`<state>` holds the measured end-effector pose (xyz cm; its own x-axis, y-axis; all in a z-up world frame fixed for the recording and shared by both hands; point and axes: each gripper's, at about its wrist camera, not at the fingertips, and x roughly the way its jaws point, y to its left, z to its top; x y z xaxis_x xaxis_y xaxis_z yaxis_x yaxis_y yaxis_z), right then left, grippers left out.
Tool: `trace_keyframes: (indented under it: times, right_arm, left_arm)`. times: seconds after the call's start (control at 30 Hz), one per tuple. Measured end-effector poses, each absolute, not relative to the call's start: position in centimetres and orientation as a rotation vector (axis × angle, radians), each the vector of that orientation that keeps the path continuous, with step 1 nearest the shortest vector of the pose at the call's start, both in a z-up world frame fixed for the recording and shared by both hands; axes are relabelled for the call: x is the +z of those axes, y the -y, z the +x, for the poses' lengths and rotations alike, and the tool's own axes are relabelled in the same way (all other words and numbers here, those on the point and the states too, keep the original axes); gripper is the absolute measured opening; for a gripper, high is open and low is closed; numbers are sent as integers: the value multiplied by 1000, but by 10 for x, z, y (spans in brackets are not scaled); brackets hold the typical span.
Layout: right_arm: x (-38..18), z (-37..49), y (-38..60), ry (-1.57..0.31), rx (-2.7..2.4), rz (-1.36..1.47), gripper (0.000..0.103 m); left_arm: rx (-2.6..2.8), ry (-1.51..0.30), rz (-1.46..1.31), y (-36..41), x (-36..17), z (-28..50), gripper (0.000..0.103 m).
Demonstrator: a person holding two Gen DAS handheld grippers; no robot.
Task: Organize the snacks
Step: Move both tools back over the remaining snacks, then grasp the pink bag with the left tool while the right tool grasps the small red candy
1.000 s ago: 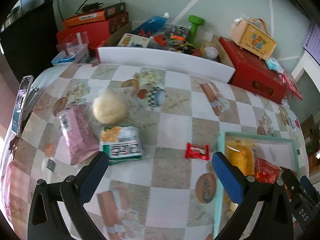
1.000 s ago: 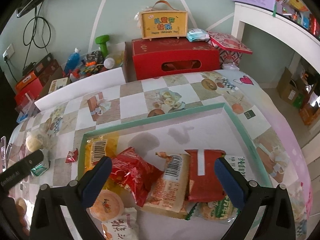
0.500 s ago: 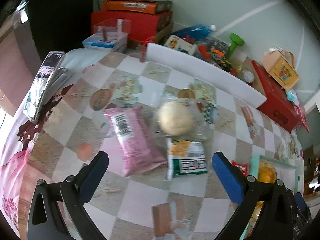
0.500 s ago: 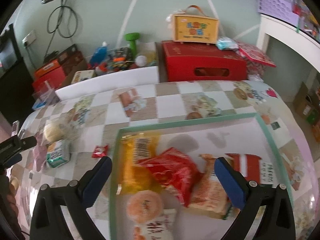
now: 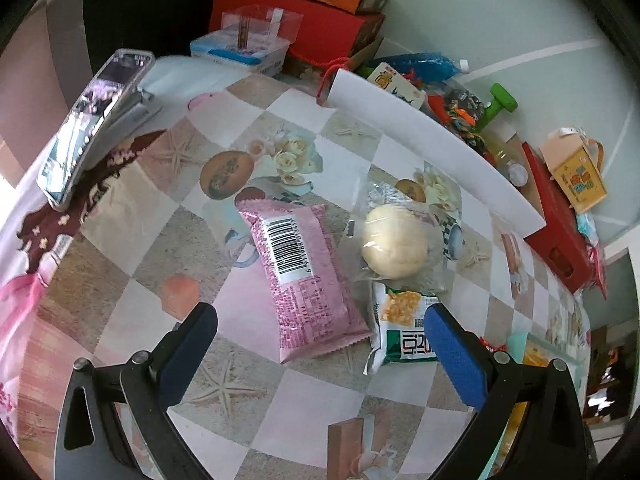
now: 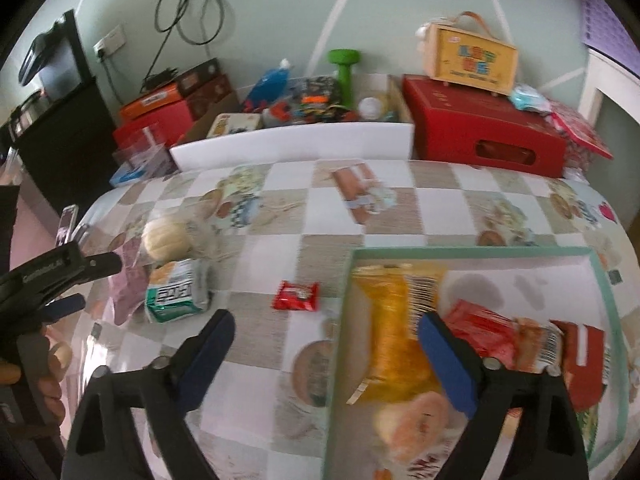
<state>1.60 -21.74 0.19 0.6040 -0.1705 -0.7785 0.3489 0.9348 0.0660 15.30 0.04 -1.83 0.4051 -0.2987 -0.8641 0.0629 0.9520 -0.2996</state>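
On the checkered tablecloth lie a pink snack packet (image 5: 306,280), a round bun in clear wrap (image 5: 394,242) and a green-and-white packet (image 5: 404,328). My left gripper (image 5: 320,346) hovers open just in front of the pink packet, nothing between its fingers. A small red candy (image 6: 296,296) lies left of the green-rimmed tray (image 6: 472,252), which holds a yellow packet (image 6: 394,332) and red packets (image 6: 480,332). My right gripper (image 6: 326,354) hangs over the tray's left edge, its jaws closing with nothing gripped. The left gripper (image 6: 72,284) also shows at the far left of the right wrist view.
A phone on a stand (image 5: 92,132) sits at the table's left edge. Behind the table stand a white board (image 5: 432,144), red boxes (image 6: 484,136), a green dumbbell (image 6: 344,70), a yellow toy case (image 6: 472,58) and assorted clutter.
Both grippers swung left: the left one from the red candy over to the pink packet, the right one from above the tray's snacks to its left edge. The right jaws have narrowed slightly.
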Motion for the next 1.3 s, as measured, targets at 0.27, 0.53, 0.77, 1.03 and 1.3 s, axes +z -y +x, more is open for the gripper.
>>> trace_keyframes:
  times: [0.27,0.53,0.77,1.03,1.3]
  right_arm:
    - [-18,42,198,-944,-246,138,71]
    - [-32,59,202,-967,-241,136,64]
    - [-40,69,209,-974,-247,137,58]
    - [-43,75,206,-973,-241,107,58]
    - [-49,76,202,-992,-230,97,54]
  left_arm:
    - [-233,-1148,-234,3,-27,157,101]
    - [-237,-1150,-224,8,-34,162,95]
    - [-230,-1152,-226,8,-39,166,89]
    - [-234,-1167,-200,15,-45,167,89]
    - [-237,-1172,-227,15,-47,167,71]
